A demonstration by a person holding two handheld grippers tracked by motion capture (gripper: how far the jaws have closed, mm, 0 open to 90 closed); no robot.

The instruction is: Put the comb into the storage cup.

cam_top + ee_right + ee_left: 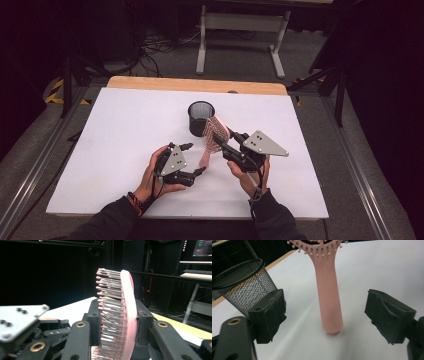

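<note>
White worktop (115, 150), wood strip along far edge, dark room behind. Mesh cup (201, 118) upright near middle. Brush (214, 137) just right of cup, lifted, tilted; right hand-held gripper (227, 145) clamped on bristle head. Left hand-held gripper (194, 159) near cup, jaws apart, handle between, untouched. No legible writing.
</note>
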